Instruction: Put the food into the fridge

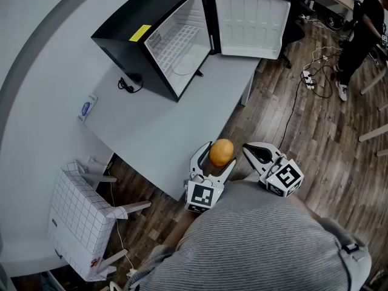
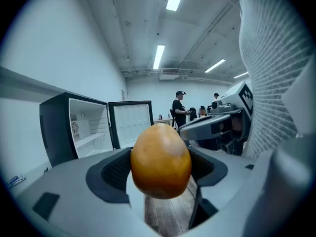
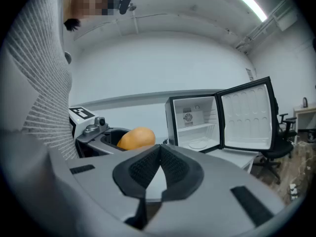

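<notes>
The left claw [image 1: 216,160] grips a smooth orange-yellow egg-shaped fruit [image 2: 160,161] between its two black ribbed pads [image 2: 114,172]. The jaws stand wide, one pad pressed to each side of the fruit, which sits upright with its narrower end up. It is held in the air just off the near edge of the pale grey table [image 1: 167,126], over the brown wood-plank floor [image 1: 267,111].

The right claw [image 3: 159,168] hangs just to the right of the left one, near it but apart. Its jaws are closed together, pad against pad, with nothing between them.

Ahead of both claws and a little to their left, at the far end of the table, stands a small black fridge with a white inside [image 1: 173,44]. Its door [image 1: 251,24] is swung fully open on the right side.

Behind and to the left of the left claw, a white grid-patterned box [image 1: 79,223] sits on the floor. Far ahead and to the right of the right claw stands a person in dark clothes [image 1: 364,32]
</notes>
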Demonstrator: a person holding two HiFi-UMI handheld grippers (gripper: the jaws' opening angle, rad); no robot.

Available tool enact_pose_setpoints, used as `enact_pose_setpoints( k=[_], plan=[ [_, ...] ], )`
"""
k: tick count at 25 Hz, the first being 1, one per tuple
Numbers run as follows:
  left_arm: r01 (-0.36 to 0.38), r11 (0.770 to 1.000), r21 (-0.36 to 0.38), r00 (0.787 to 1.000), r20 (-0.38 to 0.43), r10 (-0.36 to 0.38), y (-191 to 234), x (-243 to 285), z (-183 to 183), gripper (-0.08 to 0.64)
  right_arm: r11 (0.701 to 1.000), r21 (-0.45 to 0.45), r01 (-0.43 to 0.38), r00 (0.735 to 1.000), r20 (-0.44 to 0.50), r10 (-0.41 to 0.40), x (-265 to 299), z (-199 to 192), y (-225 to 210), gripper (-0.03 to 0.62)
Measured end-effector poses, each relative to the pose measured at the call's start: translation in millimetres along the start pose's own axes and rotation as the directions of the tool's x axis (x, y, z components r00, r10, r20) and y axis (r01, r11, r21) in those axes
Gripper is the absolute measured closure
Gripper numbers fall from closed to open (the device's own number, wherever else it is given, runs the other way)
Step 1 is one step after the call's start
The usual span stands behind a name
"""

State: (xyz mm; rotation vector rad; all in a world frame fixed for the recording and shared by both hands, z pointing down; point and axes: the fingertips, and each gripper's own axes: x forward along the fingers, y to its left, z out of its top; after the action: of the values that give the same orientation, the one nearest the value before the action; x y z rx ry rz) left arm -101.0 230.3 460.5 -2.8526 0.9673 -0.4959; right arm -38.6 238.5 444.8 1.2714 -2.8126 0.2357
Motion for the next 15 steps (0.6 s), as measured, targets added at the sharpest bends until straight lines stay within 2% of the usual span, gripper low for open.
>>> enact_pose_setpoints(
  k=[4,15],
  plan=[
    [-0.009,0.999,-0.047,0.999,0.048,0.011,-0.3,-1.6,12.2,0.193,1.000,-0.009,-0.015,1.000,-0.023,0.015,-0.2,3.7,5.9,0.580],
    [-0.022,0.999,-0.046,0.999,0.039,0.023,-0.8,-4.7,9.9,0.193,1.000,-0.009,-0.027,0.999,-0.021,0.026,-0.4,1.4,8.2,0.580]
  ],
)
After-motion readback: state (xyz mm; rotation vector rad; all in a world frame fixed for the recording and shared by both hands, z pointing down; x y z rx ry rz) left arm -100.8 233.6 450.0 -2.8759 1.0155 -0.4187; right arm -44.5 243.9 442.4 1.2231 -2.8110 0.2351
